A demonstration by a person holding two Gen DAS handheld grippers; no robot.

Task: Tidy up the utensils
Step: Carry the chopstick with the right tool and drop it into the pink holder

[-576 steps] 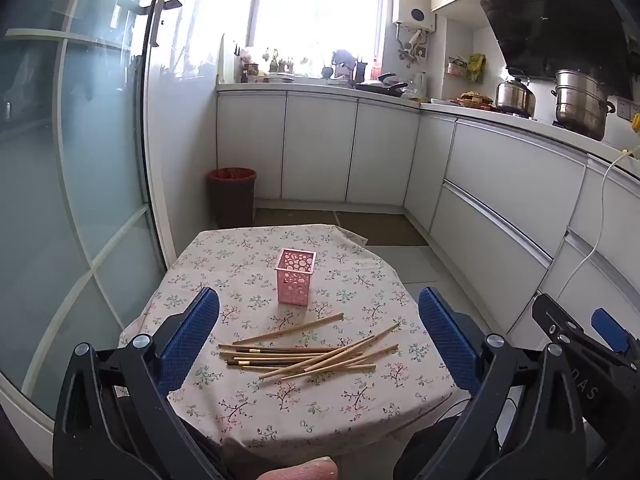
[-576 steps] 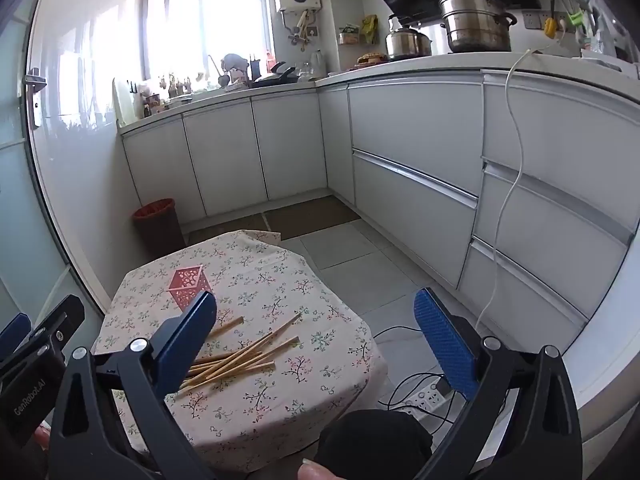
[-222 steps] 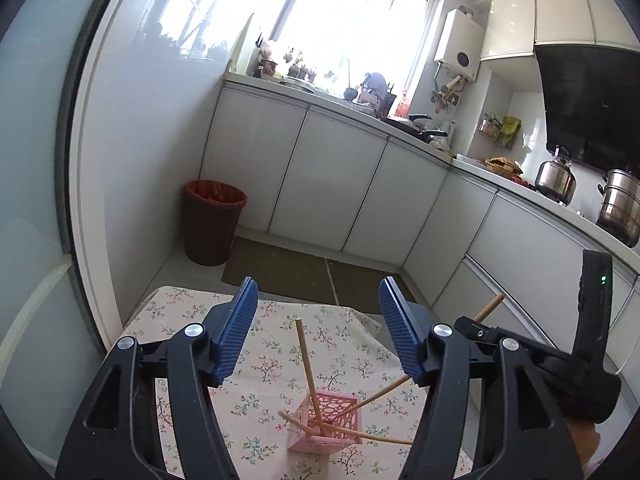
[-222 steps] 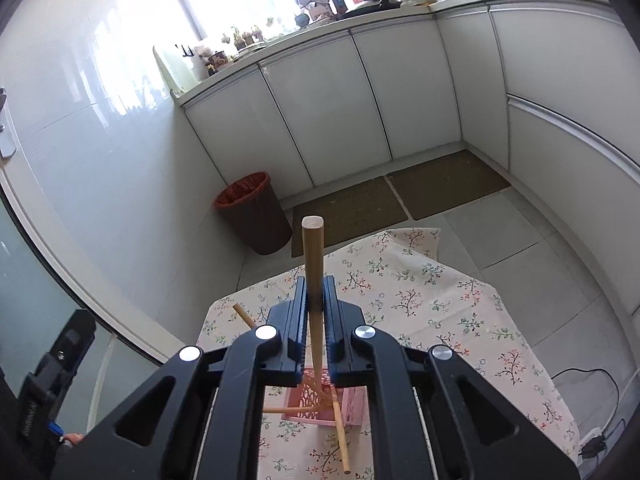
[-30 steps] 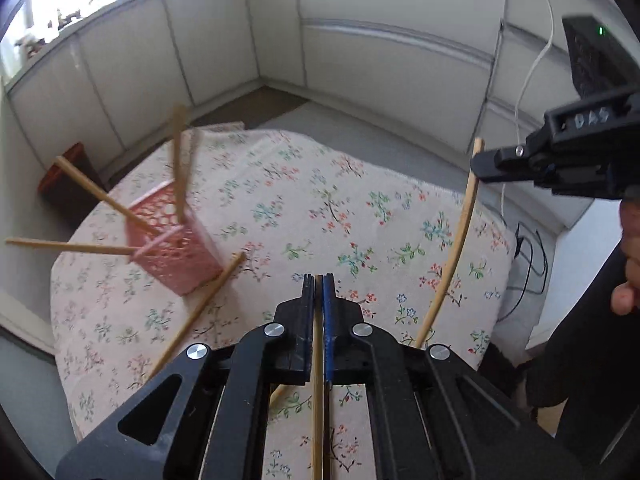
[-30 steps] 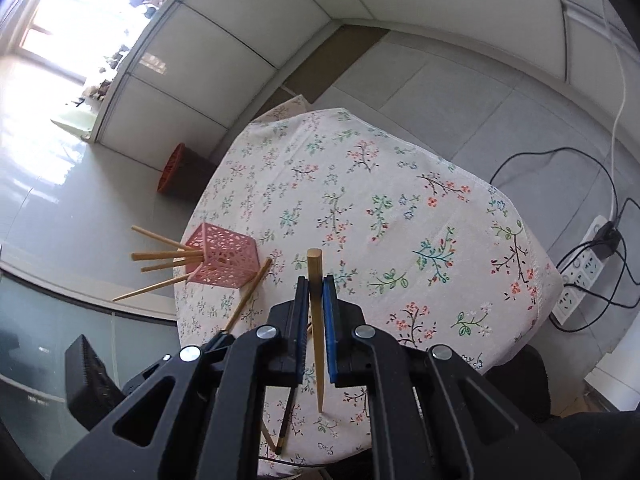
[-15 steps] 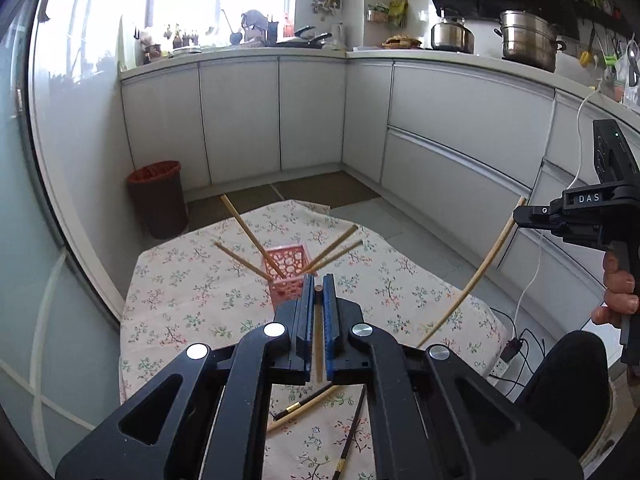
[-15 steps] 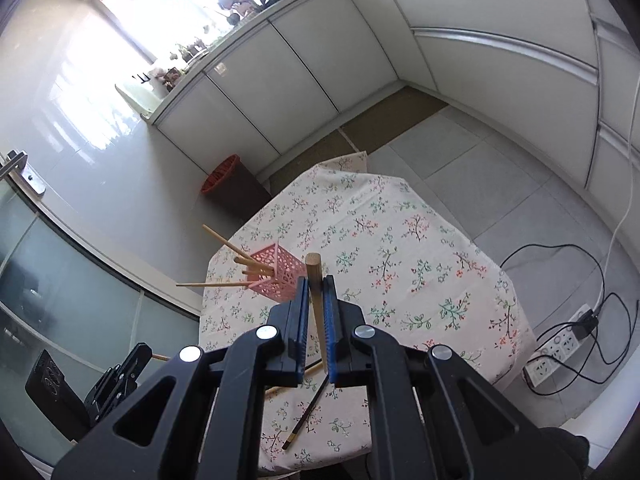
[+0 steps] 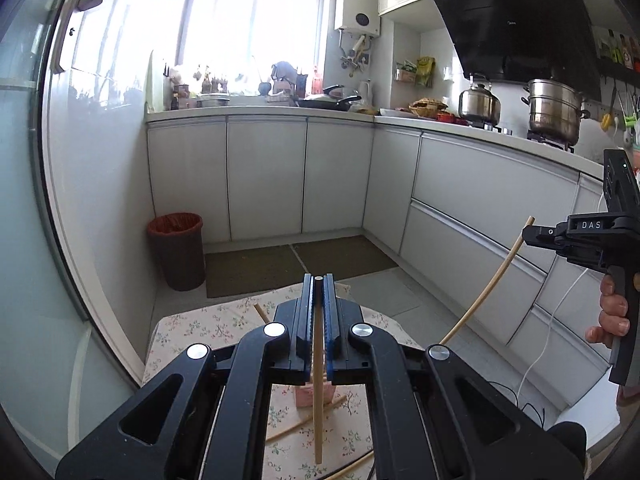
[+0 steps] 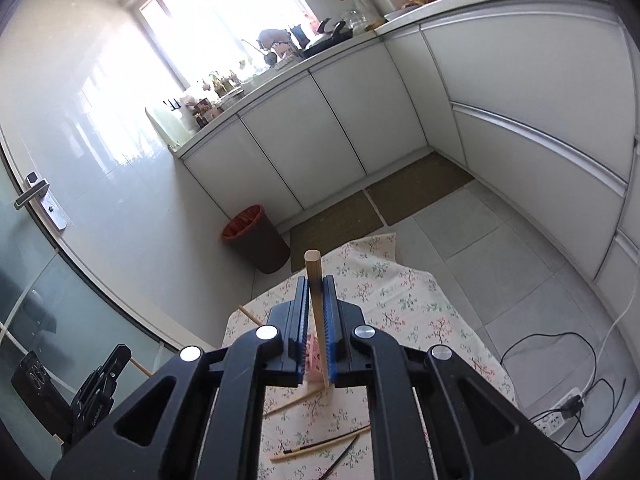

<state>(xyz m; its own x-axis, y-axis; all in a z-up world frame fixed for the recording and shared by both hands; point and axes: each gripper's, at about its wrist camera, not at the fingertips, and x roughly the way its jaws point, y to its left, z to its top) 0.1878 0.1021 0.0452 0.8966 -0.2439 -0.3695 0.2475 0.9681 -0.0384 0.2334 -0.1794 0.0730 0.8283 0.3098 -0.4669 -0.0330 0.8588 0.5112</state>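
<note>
My left gripper is shut on a wooden chopstick held upright above the floral table. My right gripper is shut on another wooden chopstick, also upright; it shows in the left wrist view at the right. The pink holder is mostly hidden behind my fingers in both views. One chopstick sticks out of it. Loose chopsticks lie on the table near the front edge.
A brown bin stands on the floor beyond the table, by a glass door. White cabinets line the back and right. A power strip and cables lie on the floor to the right.
Both grippers have risen and tilted up, each still holding its chopstick. The pink holder has slid behind the fingers in both views.
</note>
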